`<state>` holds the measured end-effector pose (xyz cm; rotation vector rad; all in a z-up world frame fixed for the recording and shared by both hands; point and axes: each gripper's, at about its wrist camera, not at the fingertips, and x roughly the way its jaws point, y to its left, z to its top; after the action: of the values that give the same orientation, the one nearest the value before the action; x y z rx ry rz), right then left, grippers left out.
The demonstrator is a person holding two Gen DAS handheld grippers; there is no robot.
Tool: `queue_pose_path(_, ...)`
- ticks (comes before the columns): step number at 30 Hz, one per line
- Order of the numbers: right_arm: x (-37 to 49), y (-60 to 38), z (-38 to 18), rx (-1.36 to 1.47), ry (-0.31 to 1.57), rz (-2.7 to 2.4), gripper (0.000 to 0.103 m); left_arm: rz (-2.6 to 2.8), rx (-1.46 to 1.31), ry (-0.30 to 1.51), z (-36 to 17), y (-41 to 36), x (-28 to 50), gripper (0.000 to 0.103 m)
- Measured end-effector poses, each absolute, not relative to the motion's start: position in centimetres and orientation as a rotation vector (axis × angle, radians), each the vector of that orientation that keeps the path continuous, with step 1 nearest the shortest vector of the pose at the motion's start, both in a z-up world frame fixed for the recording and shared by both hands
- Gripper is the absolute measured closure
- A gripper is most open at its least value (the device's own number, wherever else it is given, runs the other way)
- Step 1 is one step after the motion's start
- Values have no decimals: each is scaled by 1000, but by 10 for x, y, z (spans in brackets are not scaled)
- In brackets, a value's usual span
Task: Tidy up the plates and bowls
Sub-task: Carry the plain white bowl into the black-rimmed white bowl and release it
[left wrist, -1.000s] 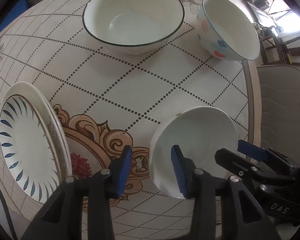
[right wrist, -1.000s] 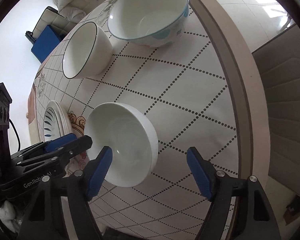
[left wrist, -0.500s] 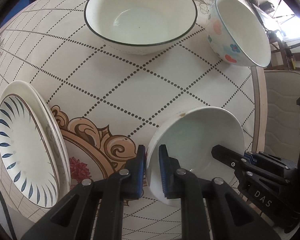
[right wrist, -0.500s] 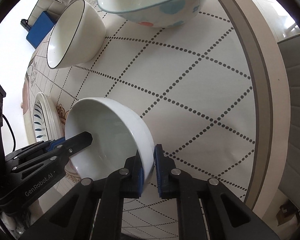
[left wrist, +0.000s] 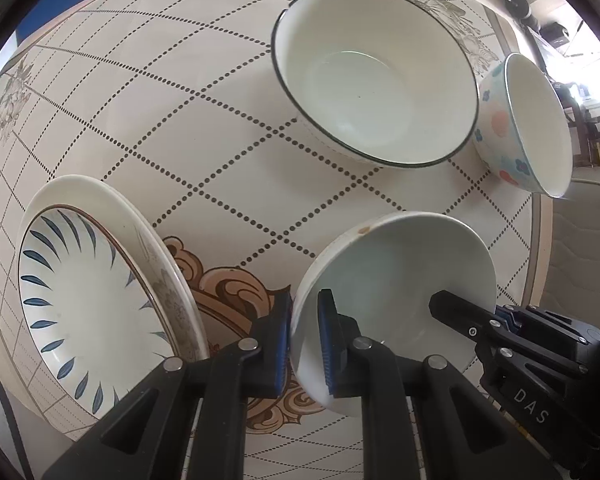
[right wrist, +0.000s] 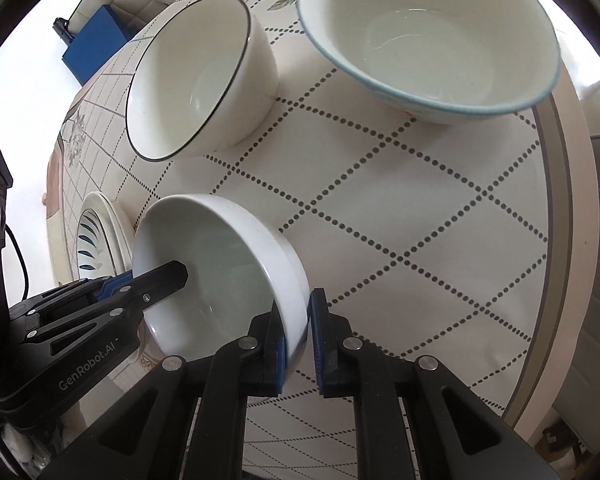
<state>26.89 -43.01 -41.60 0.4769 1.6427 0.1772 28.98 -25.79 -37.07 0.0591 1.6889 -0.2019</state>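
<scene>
Grippers both clamped on plain bowl (left wrist: 400,276): L gripper (left wrist: 304,340) pinches near rim, R gripper (right wrist: 298,334) opposite rim. Black-rim bowl (left wrist: 376,88) ahead of L; floral bowl (left wrist: 528,120) far right; plates (left wrist: 84,296) left.

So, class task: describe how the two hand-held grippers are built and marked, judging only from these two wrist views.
Both look alike. The left hand-held gripper has angular black fingers with silver screw heads and ribbed blue pads; the right hand-held gripper matches it. From the left view, the right one reads "DAS"; from the right view, the left one reads "GenRobot.AI", beside a black cable. No hands or sleeves show.
</scene>
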Motion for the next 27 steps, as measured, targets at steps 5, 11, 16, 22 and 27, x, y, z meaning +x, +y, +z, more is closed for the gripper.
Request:
queue_pose_path(5, 273, -423, -418, 454, 1665, 184, 91, -201, 52, 1700, -373, -253, 283, 91)
queue_pose_path(11, 268, -427, -423, 457, 1679, 166, 91, -219, 51, 1716, -381, -258, 279, 91)
queue_pose_path(16, 264, -428, -428, 468, 1691, 154, 91, -221, 35, 1724, -391, -261, 280, 90)
queue_pose_path(22, 265, -435, -424, 502, 1704, 130, 78, -169, -19, 1738, -376, -251, 282, 87)
queue_pose_path(27, 265, -453, -403, 486, 1676, 119, 58, -169, -15, 1673, -335, -239, 272, 84)
